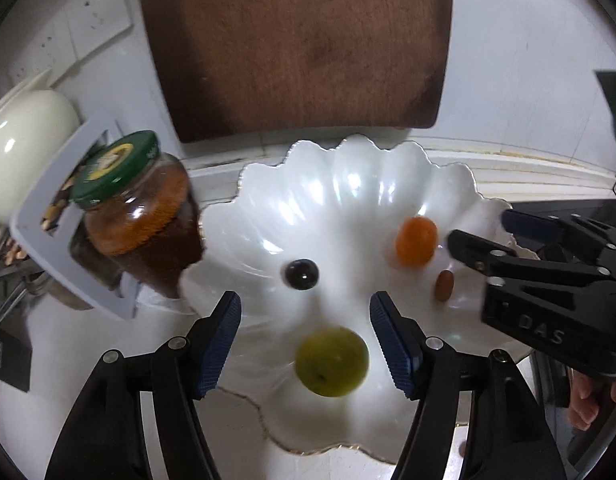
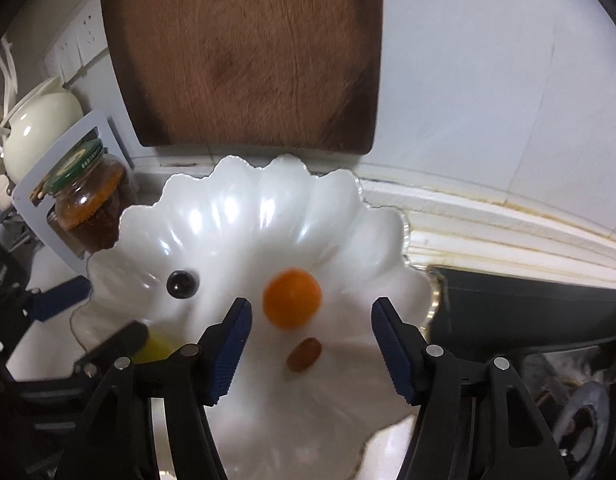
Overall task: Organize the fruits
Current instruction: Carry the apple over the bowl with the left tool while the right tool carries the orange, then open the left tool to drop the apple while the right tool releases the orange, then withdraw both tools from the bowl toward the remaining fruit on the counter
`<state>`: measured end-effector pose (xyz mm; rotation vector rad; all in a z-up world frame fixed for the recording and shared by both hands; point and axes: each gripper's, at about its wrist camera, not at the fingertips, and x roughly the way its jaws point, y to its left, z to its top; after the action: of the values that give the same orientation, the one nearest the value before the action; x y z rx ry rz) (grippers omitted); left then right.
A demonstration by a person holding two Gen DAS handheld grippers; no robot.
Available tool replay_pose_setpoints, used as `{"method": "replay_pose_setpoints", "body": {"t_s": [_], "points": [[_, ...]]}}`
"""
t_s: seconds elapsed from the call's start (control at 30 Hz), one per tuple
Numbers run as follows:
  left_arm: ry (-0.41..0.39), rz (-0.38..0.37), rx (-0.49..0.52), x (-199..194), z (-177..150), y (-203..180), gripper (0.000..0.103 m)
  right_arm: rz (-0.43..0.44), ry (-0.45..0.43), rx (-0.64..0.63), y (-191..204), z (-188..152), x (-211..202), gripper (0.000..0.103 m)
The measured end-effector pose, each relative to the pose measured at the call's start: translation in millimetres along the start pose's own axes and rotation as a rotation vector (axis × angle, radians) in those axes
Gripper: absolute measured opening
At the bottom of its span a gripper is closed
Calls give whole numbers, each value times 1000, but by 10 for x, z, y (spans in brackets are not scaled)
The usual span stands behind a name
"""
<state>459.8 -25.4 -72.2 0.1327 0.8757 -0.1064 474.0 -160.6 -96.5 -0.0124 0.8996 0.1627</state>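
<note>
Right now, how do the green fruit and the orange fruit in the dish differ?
The green fruit looks bigger than the orange fruit and differs in colour. The green one lies between the open pads of the left gripper; the orange one lies just ahead of the right gripper. Neither is gripped. Both are round and rest in the white dish.
</note>
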Motion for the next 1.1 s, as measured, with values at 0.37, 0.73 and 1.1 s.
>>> {"method": "replay_pose_setpoints", "body": {"t_s": [0.37, 0.73, 1.1], "points": [[-77, 19, -19, -491, -106, 7, 71, -34, -84, -24, -15, -134, -568, 63], [-186, 27, -17, -1137, -217, 27, 78, -21, -167, 5, -43, -308, -1122, 63], [-260, 27, -13, -1607, -461, 60, 84, -27, -239, 2, 12, -543, -1604, 63]]}}
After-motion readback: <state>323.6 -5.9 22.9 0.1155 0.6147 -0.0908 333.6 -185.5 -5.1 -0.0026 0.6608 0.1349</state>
